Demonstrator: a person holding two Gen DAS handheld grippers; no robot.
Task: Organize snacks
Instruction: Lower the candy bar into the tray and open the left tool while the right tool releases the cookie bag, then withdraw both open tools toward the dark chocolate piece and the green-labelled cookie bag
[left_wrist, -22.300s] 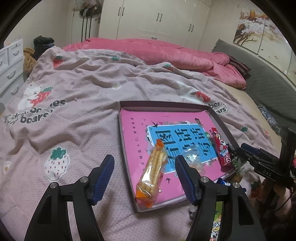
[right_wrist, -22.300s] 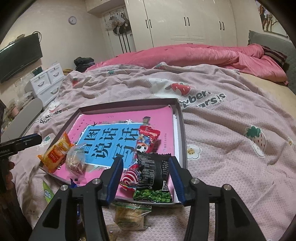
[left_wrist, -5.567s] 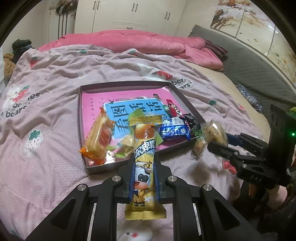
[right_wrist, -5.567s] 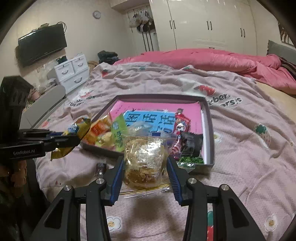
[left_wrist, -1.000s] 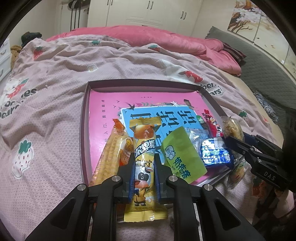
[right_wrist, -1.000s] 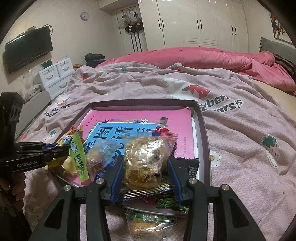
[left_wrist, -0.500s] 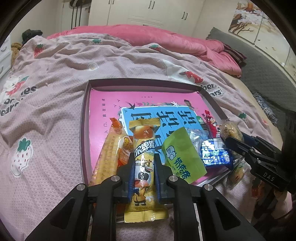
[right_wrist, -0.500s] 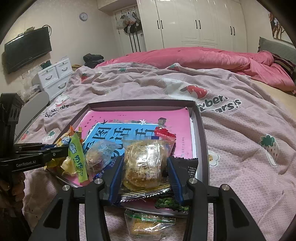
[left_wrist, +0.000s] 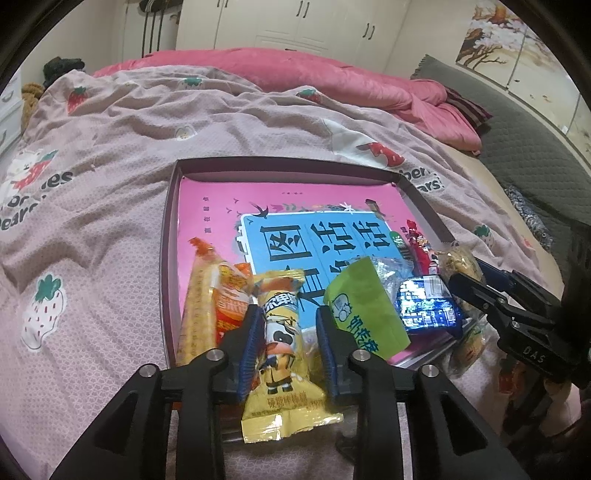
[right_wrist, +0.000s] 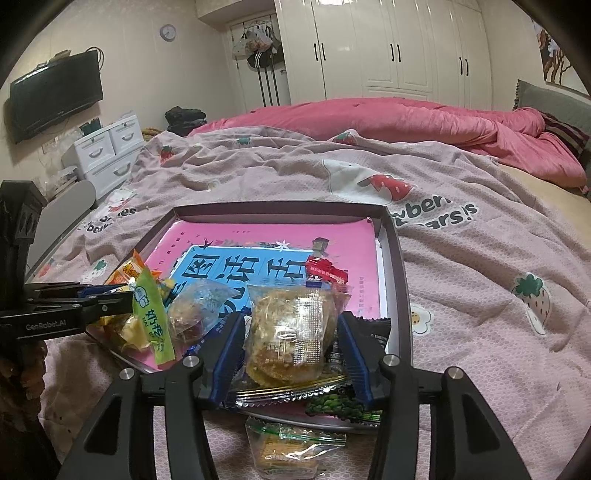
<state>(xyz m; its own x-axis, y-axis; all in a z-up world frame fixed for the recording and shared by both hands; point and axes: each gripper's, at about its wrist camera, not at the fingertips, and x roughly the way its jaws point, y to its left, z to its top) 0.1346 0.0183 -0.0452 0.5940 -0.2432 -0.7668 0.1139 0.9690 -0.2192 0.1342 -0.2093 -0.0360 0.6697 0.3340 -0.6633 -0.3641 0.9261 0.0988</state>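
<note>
A dark-rimmed tray (left_wrist: 280, 164) with a pink and blue printed sheet lies on the bed, with snacks piled along its near edge. My left gripper (left_wrist: 288, 312) straddles a yellow cow-print packet (left_wrist: 280, 332) lying over that edge. Its jaws are opening, and a gap shows beside the right pad. My right gripper (right_wrist: 291, 317) has a clear bag of pastry (right_wrist: 291, 332) between its pads. Its jaws are opening too, and the bag rests on the other snacks. Each gripper also shows in the other's view: left gripper (right_wrist: 110, 299), right gripper (left_wrist: 458, 280).
Also in the tray (right_wrist: 277, 208) are a green packet (left_wrist: 362, 306), a blue packet (left_wrist: 424, 306), a long orange biscuit pack (left_wrist: 199, 295) and a red candy (left_wrist: 417, 240). A clear bag (right_wrist: 291, 450) lies on the bedspread in front of the tray. A pink duvet is heaped at the back.
Both pairs of jaws have widened. The yellow packet and the pastry bag have settled onto the tray's near edge. Neither hand has shifted.
</note>
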